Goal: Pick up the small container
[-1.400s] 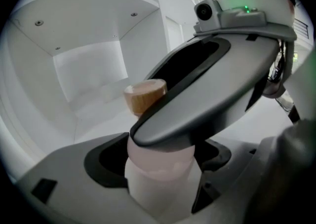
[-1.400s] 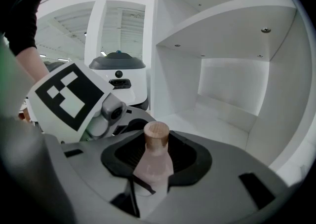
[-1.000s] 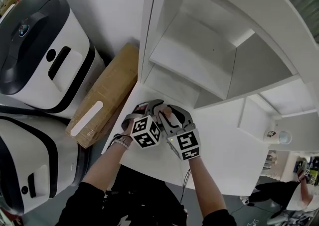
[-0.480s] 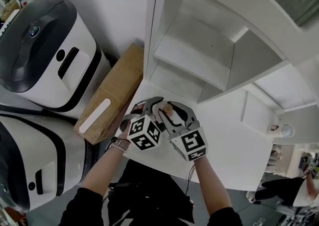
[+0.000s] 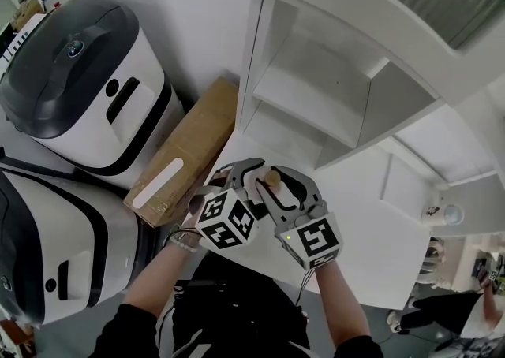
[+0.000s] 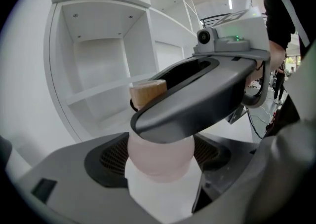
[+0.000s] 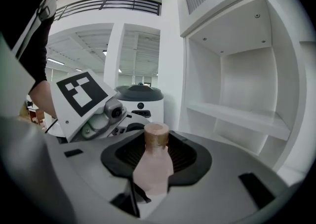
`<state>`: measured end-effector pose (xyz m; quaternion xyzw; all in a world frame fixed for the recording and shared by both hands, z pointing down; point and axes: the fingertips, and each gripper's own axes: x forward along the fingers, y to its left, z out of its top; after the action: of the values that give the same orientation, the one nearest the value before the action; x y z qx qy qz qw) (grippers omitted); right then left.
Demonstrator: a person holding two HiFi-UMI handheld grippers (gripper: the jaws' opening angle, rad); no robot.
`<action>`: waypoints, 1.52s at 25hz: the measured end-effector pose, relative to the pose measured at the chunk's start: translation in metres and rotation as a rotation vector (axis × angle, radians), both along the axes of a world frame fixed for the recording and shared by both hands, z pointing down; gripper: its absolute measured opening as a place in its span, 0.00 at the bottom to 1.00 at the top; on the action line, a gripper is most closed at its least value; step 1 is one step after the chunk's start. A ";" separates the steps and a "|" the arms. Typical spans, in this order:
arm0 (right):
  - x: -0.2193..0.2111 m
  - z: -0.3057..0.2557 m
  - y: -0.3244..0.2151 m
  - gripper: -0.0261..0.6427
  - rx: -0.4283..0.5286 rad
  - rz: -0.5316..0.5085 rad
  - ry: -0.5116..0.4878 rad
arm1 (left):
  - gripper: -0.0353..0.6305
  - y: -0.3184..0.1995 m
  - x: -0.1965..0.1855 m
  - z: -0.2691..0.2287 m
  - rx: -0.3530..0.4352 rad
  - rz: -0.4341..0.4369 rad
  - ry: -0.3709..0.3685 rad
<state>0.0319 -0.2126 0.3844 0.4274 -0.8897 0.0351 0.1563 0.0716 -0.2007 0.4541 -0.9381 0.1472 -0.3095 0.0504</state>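
The left gripper is closing on the container, its pads pressing the pale pink body from both sides; the right gripper is clamping the same container higher up, one of its jaws crossing just under the brown cap. So both claws are holding the one small thing, which is sitting upright between them just in front of the shelf, over the white top that runs out from the shelf's foot. Whether its base is touching that top I cannot tell. The pick-up is looking nearly done. To finish it well, the two grips should be moving together, rising straight and keeping the container upright, since any pull apart or twist could be loosening the cap or slipping the smooth body; better, I judge, to let one gripper be carrying the weight while the other only steadies. To the left of the shelf a cardboard box is leaning against the wall; further left of the shelf two white and grey machines are standing.
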 end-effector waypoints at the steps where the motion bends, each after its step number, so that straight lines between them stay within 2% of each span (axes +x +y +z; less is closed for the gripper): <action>1: -0.001 -0.005 0.002 0.26 0.006 -0.004 0.000 | 0.65 0.002 -0.001 -0.005 -0.001 -0.002 0.005; 6: -0.006 -0.030 0.013 0.26 0.029 -0.019 0.008 | 0.65 0.010 -0.004 -0.029 0.020 -0.024 0.010; 16: -0.021 -0.076 0.033 0.26 0.091 -0.058 -0.050 | 0.65 0.027 -0.020 -0.073 0.072 -0.059 -0.001; 38: -0.034 -0.126 0.072 0.26 0.157 -0.050 -0.053 | 0.65 0.062 -0.032 -0.127 0.125 -0.055 0.018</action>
<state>-0.0025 -0.1409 0.2588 0.4148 -0.9040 -0.0277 0.0996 0.0392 -0.1382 0.3271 -0.9315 0.1923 -0.2924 0.0988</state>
